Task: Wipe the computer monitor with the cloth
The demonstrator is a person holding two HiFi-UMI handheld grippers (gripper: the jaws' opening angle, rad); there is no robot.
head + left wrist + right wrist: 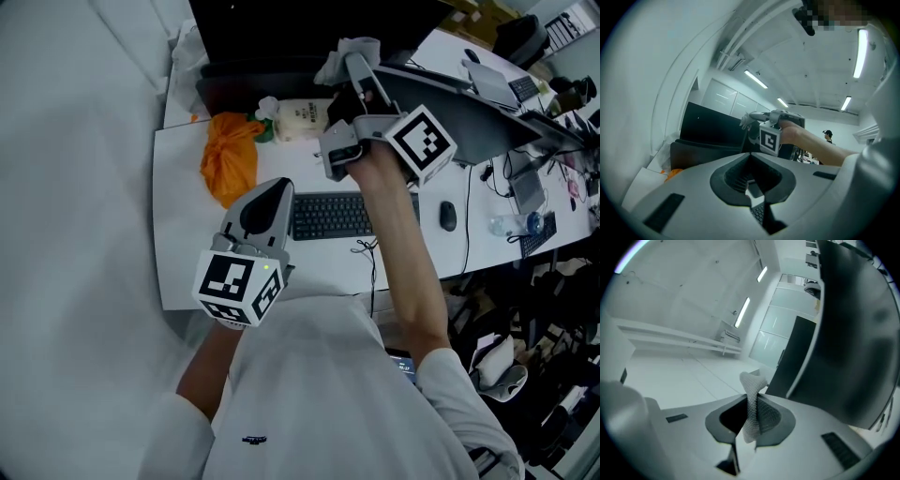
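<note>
Gripping the white cloth (pixel 349 47), the right tongs (pixel 356 67) were clenched on it, raised just beside the upper edge of the black monitor (pixel 281 33); the left tongs (pixel 266 199) hung closed and empty above the worktop (pixel 183 178); wiping looked barely begun, the screen apparently still to do.

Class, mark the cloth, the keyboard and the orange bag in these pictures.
cloth (pixel 752 408): right gripper view, middle of the pinched strip.
keyboard (pixel 328 216): head view, its visible keys.
orange bag (pixel 230 157): head view, its middle.
</note>
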